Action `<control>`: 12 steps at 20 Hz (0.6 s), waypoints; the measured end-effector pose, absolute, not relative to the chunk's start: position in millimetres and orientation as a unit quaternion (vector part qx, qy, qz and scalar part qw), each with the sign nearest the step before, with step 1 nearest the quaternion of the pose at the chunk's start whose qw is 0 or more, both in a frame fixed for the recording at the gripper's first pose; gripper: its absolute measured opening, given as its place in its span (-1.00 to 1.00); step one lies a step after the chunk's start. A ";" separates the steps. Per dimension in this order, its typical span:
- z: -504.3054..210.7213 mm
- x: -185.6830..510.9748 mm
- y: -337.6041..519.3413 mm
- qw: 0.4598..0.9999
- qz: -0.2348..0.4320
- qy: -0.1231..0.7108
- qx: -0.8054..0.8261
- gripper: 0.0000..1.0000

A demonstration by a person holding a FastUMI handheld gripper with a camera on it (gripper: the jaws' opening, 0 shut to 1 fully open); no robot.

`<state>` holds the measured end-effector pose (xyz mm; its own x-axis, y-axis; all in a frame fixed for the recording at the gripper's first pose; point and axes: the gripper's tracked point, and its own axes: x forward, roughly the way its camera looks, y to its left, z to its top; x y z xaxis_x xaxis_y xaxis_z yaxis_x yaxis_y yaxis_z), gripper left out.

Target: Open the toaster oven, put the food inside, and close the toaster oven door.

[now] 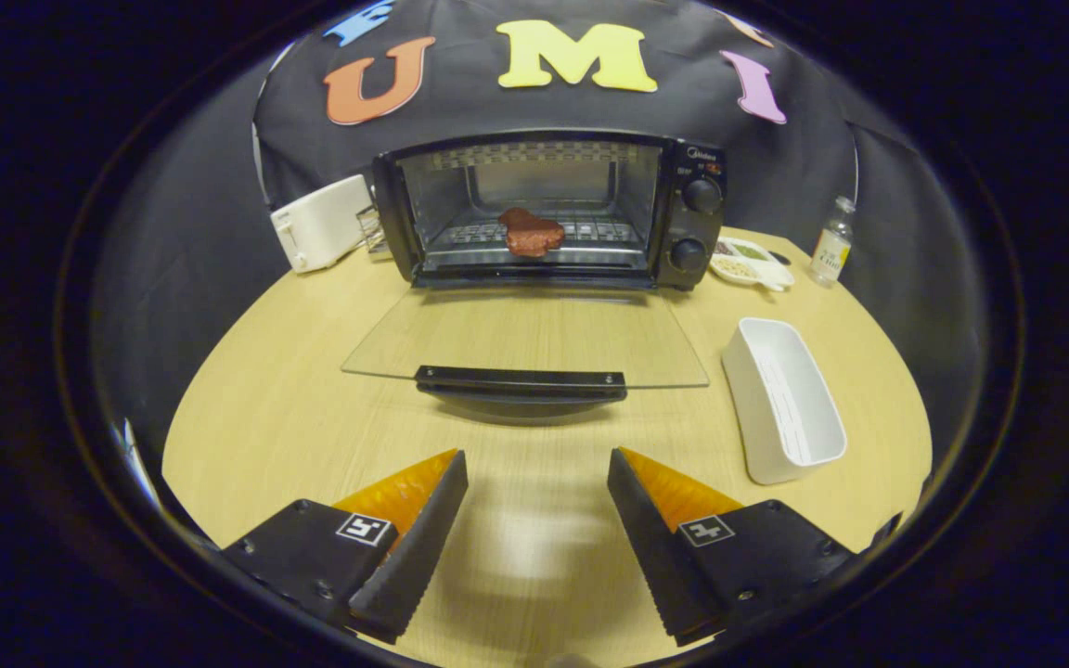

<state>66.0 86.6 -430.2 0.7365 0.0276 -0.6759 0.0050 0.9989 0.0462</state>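
Glass door (534,334) of the toaster oven (553,209) lies folded flat over the worktop (312,417) | reddish steak-like food (533,234) already on the rack | our hand-held gripper (537,506) hangs empty, fingers apart, short of the door | we judge the pane rigid, fragile and slick, so lift by its black handle bar (521,378).

Wedge-shaped jaws, ridged inner faces, square markers, small screws on gripper (537,482)

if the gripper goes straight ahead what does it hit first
Likely the handle of the open glass door, just ahead of the open gripper; height is unclear, so it might pass over toward the meat.
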 end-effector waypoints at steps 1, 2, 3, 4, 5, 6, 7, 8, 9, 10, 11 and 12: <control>-433.4 72.4 86.5 0.931 0.002 0.364 0.021 0.95; -436.1 77.6 86.6 0.930 0.001 0.366 0.020 0.95; -440.2 82.9 87.3 0.929 0.000 0.369 0.019 0.95; -444.1 86.3 87.8 0.928 -0.001 0.373 0.020 0.95; -442.4 85.1 88.9 0.926 0.000 0.377 0.021 0.95; -444.4 87.0 91.2 0.925 0.000 0.380 0.021 0.95; -450.2 90.9 94.6 0.923 0.000 0.383 0.021 0.95; -451.1 92.9 95.3 0.923 0.000 0.385 0.019 0.95; -452.8 95.2 95.5 0.922 -0.002 0.386 0.016 0.95; -449.0 95.2 93.8 0.922 -0.004 0.386 0.011 0.95; -450.4 96.7 95.0 0.923 -0.004 0.386 0.009 0.95; -450.1 98.9 94.7 0.922 -0.005 0.387 0.009 0.95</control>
